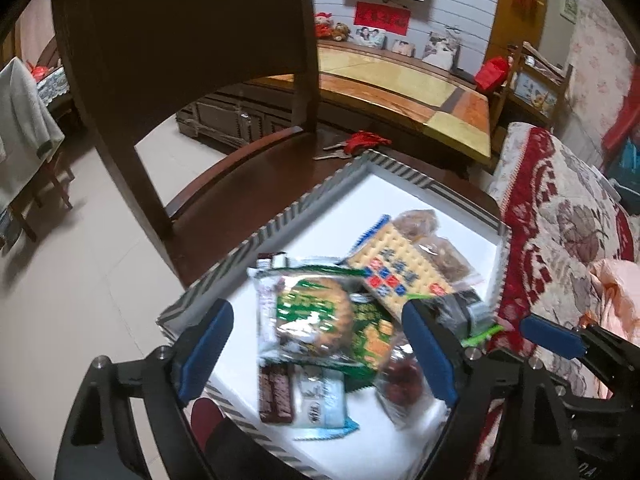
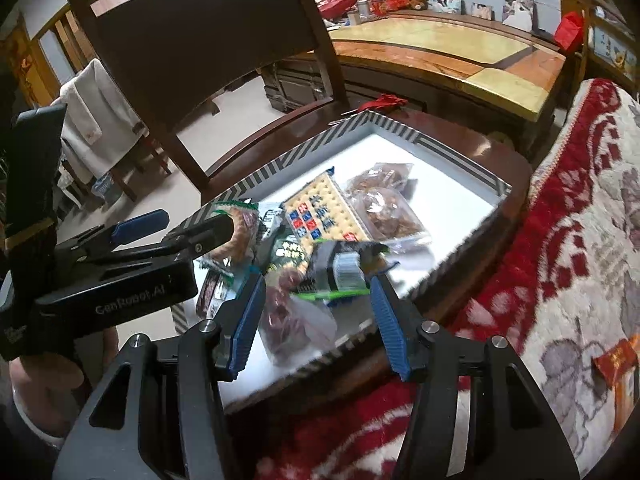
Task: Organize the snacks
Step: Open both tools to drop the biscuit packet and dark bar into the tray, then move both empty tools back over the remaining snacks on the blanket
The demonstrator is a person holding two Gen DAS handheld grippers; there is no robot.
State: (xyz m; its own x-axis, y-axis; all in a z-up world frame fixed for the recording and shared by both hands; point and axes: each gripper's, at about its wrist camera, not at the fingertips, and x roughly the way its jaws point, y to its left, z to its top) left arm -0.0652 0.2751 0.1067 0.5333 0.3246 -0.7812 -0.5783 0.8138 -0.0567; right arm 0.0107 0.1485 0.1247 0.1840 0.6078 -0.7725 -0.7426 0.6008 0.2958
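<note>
While snack packets lie heaped in a striped-rimmed tray (image 1: 280, 220) at lower centre, a round biscuit packet (image 1: 316, 316) sits between the left gripper (image 1: 320, 352) fingers, spread wide and gripping nothing. Lower centre in the right wrist view, the right gripper (image 2: 316, 316) stands partly open, empty, above a dark packet (image 2: 340, 268). Sorting likely goes best taking one top packet squarely, clear of its neighbours.
</note>
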